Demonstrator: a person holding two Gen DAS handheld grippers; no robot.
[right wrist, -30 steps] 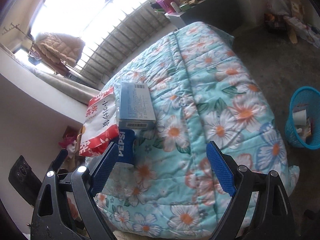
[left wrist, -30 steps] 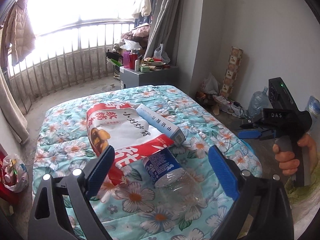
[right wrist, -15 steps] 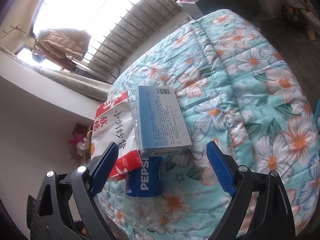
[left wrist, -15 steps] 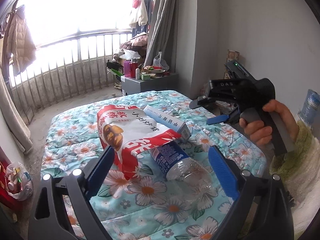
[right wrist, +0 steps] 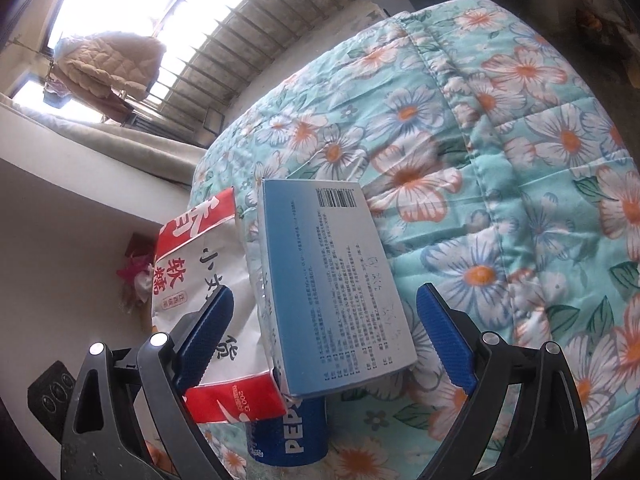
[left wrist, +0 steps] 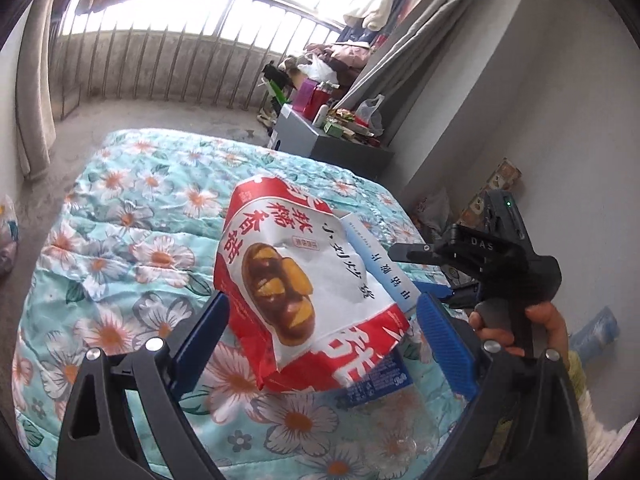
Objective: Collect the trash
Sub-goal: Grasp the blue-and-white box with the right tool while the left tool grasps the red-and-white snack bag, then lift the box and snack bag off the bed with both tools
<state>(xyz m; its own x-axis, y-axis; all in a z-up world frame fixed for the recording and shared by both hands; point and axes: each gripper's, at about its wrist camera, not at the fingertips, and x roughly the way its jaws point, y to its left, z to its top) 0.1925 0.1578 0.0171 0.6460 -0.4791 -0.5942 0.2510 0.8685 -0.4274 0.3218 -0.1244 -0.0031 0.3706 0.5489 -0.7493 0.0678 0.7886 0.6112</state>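
Trash heap on the floral quilt [right wrist: 520, 128] — both grippers now nearer than a second ago: right gripper [right wrist: 322, 314], jaws wide, straddling the blue box [right wrist: 332, 292]; left gripper [left wrist: 322, 326], likewise agape (nothing held), at the snack bag [left wrist: 296, 276] overlying the Pepsi bottle [right wrist: 292, 432] — grasp seemingly imminent.

you've got a red-and-white snack bag [left wrist: 304, 280] at centre frame, a pale blue box [right wrist: 336, 280], a blue-labelled bottle [right wrist: 288, 436], and a turquoise quilt [right wrist: 500, 128] with white-orange flowers.
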